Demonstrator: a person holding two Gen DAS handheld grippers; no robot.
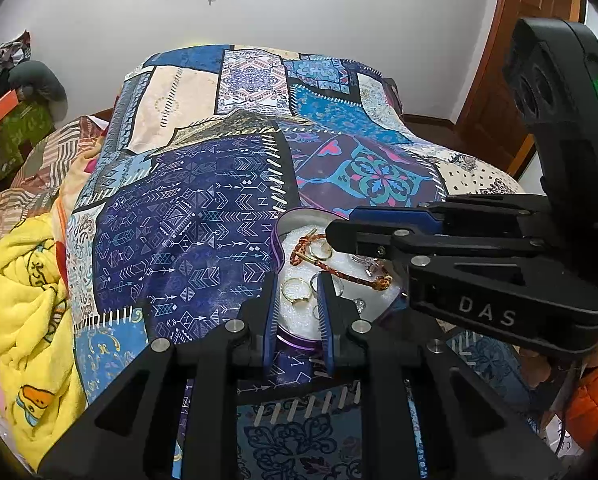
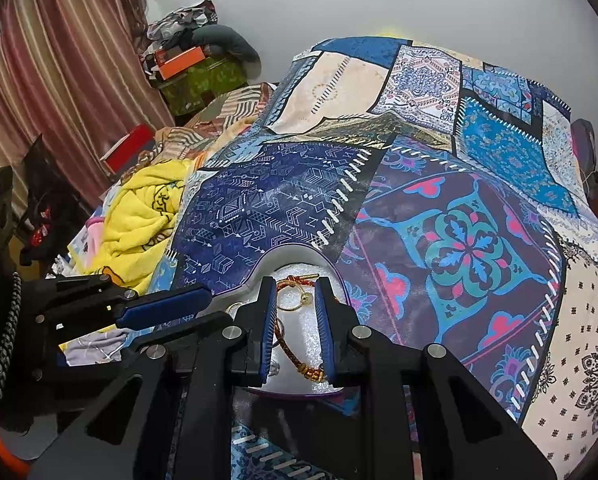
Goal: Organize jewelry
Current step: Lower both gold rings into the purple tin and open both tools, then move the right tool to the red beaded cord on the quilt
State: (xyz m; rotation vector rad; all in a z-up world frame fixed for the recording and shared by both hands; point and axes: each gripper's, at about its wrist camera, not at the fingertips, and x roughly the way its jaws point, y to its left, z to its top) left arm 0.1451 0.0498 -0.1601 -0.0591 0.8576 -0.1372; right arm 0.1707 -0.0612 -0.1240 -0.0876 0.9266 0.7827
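Observation:
A purple heart-shaped box (image 1: 277,246) with white padding lies on the patterned bedspread; it also shows in the right wrist view (image 2: 295,249). In it lie a red-and-gold braided bracelet (image 1: 339,274), gold rings (image 1: 295,290) and silver rings. My left gripper (image 1: 297,294) is open, its fingers over the box's near edge, around the gold rings without touching. My right gripper (image 2: 295,294) is open, low over the box, the bracelet (image 2: 289,346) and a gold ring (image 2: 295,300) between its fingers. It reaches in from the right in the left wrist view (image 1: 341,226).
The patchwork bedspread (image 1: 203,216) covers the bed. A yellow blanket (image 1: 23,312) is bunched at the left. Boxes and clothes (image 2: 191,64) are piled by the wall, near the striped curtain (image 2: 59,80). A wooden door (image 1: 511,60) stands at the right.

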